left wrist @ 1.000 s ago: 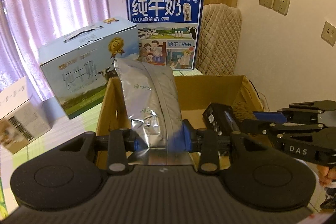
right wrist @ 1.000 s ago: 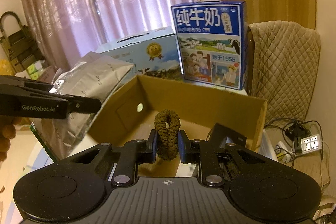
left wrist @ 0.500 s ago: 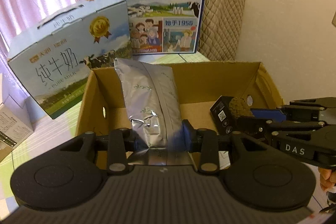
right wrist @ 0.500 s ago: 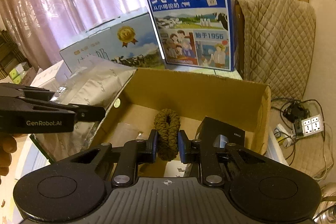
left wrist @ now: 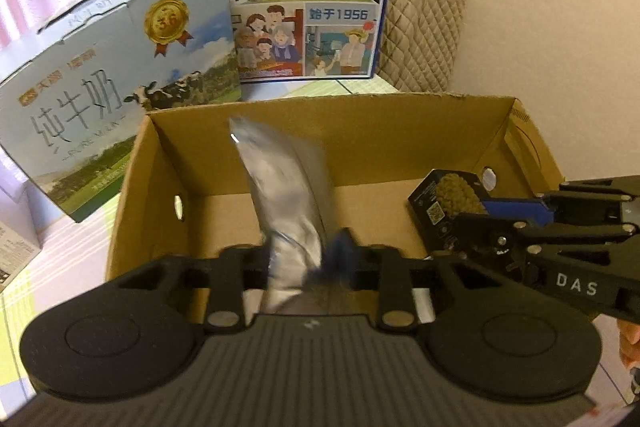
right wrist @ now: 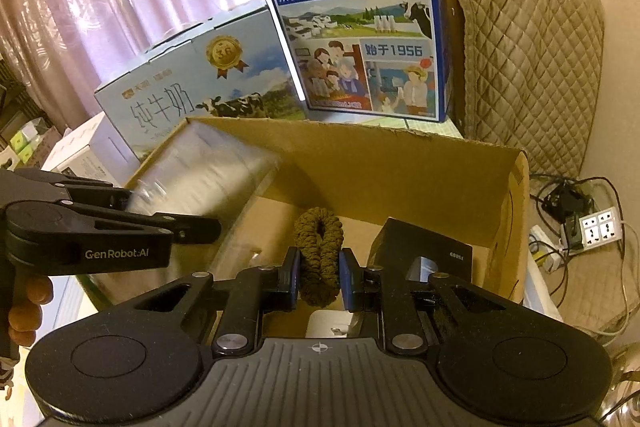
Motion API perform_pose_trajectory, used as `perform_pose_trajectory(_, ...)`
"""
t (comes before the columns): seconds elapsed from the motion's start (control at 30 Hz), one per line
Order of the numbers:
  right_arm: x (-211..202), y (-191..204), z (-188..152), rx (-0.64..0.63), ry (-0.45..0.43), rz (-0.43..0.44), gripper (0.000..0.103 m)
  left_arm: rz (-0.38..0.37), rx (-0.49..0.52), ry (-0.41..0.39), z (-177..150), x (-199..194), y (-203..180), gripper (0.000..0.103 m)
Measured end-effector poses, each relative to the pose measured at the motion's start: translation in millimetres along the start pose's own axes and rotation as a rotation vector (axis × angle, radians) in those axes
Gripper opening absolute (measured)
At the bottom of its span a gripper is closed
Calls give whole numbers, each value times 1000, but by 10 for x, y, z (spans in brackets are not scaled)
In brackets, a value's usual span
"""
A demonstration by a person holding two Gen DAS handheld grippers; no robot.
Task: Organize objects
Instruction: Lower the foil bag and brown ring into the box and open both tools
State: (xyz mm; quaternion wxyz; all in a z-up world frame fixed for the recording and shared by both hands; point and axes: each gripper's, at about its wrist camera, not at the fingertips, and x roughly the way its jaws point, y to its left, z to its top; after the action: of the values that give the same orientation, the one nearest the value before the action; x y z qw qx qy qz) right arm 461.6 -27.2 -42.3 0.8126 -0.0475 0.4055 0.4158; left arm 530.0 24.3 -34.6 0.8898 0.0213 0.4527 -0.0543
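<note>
A: Two milk cartons stand behind the cardboard box (left wrist: 420, 143). Blue carton (right wrist: 360, 23) reads "纯牛奶", "从小喝的奶", "始于1956". Pale carton (left wrist: 116, 75) reads "纯牛奶", with a gold medal seal marked "3.6".

B: Writing on the tools?

A: "GenRobot.AI" on the side of the left gripper (left wrist: 306, 259), read from the right wrist view. "DAS" on the right gripper (right wrist: 320, 269), read from the left wrist view.

B: Left gripper's state?

A: Pressed together on the bottom edge of a silver foil bag (left wrist: 284, 195). Bag is motion-blurred, standing up over the box's left half. Gripper tilts steeply down over the near wall; fingers of a hand (right wrist: 28, 303) wrap its handle.

B: Right?

A: Pinching a brown-green knitted ring (right wrist: 318, 259), which stands upright between the blue pads (right wrist: 291, 277). Gripper angles down into the box's right side, above a black box (right wrist: 424, 259) with a small code label, resting inside.
</note>
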Motion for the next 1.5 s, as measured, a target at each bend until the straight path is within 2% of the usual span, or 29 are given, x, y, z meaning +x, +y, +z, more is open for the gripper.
perform_pose_trajectory(0.03,12,-8,0,2,3,-2,17,-4,-5,0,6,12,9,15)
perform_pose_trajectory(0.17,45,-35,2,8,11,-7,17,4,-5,22,23,79,29,16)
perform_pose_trajectory(0.4,85,-36,-3,9,23,-3,17,23,-7,43,-18,141,97,26)
perform_pose_trajectory(0.8,170,-9,49,17,28,7,17,48,-17,42,-8,149,181,34)
perform_pose_trajectory(0.87,175,-4,62,14,24,9,17,52,-20,39,1,144,192,36)
perform_pose_trajectory(0.93,176,3,92,14,6,18,17,52,-25,38,13,151,205,47)
perform_pose_trajectory(0.97,170,11,114,14,-7,24,23,53,-29,36,14,146,211,52)
perform_pose_trajectory(1.0,170,16,134,17,-19,23,30,58,-31,33,15,140,215,62)
perform_pose_trajectory(1.03,171,20,157,23,-33,14,43,64,-31,28,17,132,215,67)
perform_pose_trajectory(1.07,170,21,175,28,-46,4,55,69,-29,24,17,123,214,67)
perform_pose_trajectory(1.13,158,22,207,33,-82,-4,65,70,-32,23,14,109,220,71)
perform_pose_trajectory(1.23,141,11,234,36,-96,-15,69,73,-37,19,1,89,235,76)
perform_pose_trajectory(1.5,107,-56,195,57,-85,-26,73,70,-50,16,-19,49,254,79)
